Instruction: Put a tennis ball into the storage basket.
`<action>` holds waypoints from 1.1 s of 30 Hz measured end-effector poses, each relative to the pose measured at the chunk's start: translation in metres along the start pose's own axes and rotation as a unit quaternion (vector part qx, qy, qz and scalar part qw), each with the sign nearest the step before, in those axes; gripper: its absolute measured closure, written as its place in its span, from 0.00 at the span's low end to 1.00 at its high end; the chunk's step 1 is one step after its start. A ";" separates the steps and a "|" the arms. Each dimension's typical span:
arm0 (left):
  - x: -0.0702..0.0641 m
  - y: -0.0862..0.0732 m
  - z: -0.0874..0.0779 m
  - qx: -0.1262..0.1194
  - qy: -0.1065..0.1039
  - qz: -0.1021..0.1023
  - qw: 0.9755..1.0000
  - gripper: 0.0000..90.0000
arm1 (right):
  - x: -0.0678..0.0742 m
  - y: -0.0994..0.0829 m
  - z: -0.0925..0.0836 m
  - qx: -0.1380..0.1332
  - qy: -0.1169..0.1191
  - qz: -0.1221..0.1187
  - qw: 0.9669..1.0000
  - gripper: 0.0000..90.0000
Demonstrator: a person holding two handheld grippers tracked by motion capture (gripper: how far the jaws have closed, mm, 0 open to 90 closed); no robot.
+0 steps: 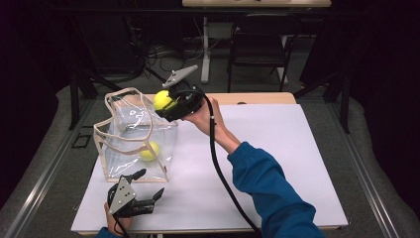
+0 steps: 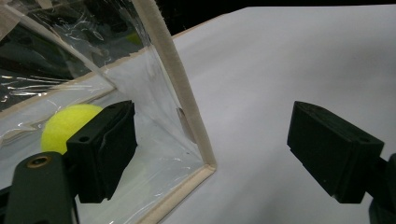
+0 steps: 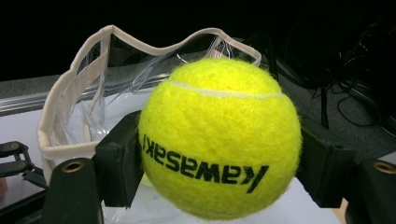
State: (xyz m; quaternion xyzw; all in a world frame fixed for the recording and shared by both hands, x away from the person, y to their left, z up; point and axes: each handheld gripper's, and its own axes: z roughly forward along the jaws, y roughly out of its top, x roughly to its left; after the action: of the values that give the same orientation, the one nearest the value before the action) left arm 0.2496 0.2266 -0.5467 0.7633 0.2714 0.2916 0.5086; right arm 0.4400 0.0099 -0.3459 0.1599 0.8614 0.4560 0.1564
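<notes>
A clear plastic bag [image 1: 130, 141] with cream trim stands open on the white table, a yellow tennis ball [image 1: 149, 151] resting inside it. My right gripper [image 1: 166, 103] hangs above the bag's right rim, shut on a second yellow tennis ball [image 1: 162, 99]. In the right gripper view that tennis ball [image 3: 219, 137] sits squeezed between both pads, with the bag [image 3: 79, 109] behind it. My left gripper [image 1: 148, 186] stands open near the table's front edge, just before the bag. In the left gripper view the bag's corner [image 2: 187, 126] rises between its jaws and the inner ball [image 2: 65, 126] shows through the plastic.
The white table top [image 1: 277, 163] stretches wide to the right of the bag. A blue sleeve [image 1: 272, 193] and a black cable [image 1: 223, 173] cross the middle. Chairs and a desk leg [image 1: 205, 49] stand on the floor beyond the far edge.
</notes>
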 end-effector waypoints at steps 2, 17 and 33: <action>0.000 0.000 0.000 -0.001 0.001 0.000 1.000 0.18 | 0.000 0.000 0.000 -0.002 0.001 0.002 1.000 0.29; 0.000 0.000 0.000 -0.001 0.000 0.000 1.000 0.18 | 0.004 0.008 0.005 -0.006 0.001 -0.003 1.000 0.29; 0.000 0.000 0.000 -0.003 0.000 -0.001 1.000 0.18 | 0.010 0.015 0.008 -0.012 -0.001 -0.010 1.000 0.29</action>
State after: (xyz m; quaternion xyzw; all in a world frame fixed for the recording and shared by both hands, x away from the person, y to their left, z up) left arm 0.2493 0.2265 -0.5467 0.7617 0.2714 0.2914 0.5111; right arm 0.4360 0.0283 -0.3385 0.1499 0.8573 0.4645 0.1639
